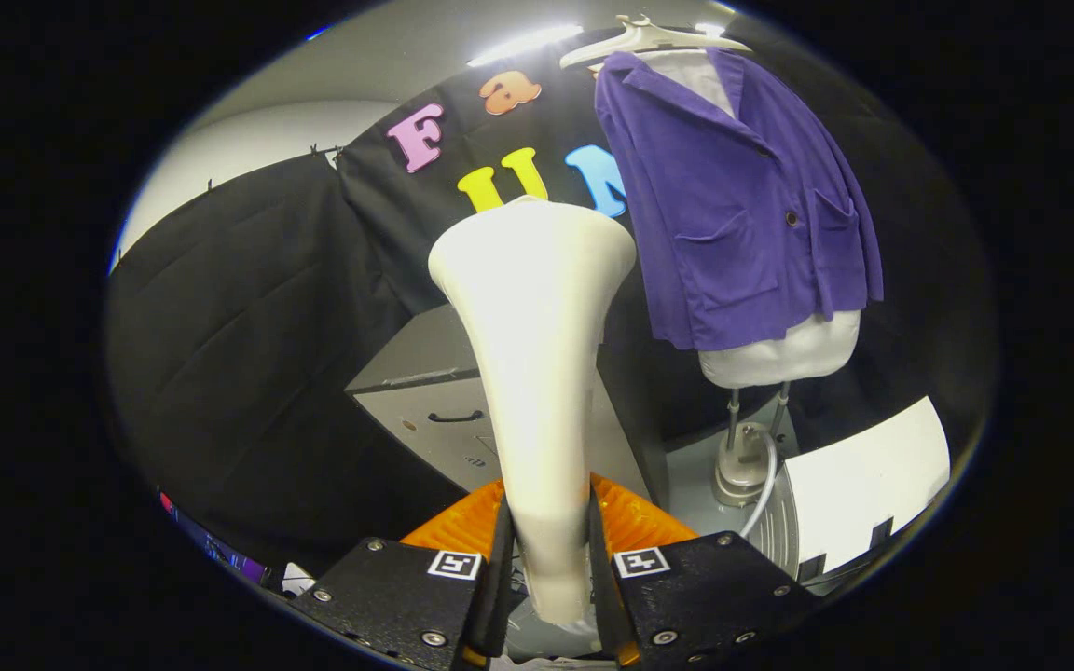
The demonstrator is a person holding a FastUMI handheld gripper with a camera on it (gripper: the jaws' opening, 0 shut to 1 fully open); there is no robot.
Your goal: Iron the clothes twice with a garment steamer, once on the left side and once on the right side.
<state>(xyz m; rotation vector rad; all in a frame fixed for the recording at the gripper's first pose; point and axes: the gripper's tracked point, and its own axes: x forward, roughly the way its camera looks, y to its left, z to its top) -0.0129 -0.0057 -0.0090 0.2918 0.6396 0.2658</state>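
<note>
Gripper view: fingers [544, 559] clamped on the steamer [537, 373] handle, head raised upright ahead for a pass. Purple jacket [733, 224] hanging on a hanger [649, 37] over a mannequin [779, 349], beyond and right, apart from the head; ironing apparently not begun.

Black cloth walls [248, 308] hang around a grey metal cabinet [425, 391]; a bright strip light [523, 42] glares overhead, the ceiling apparently pale.

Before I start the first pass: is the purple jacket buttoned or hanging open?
Hanging open: the purple jacket parts at the collar. The gripper is shut on the steamer head.
</note>
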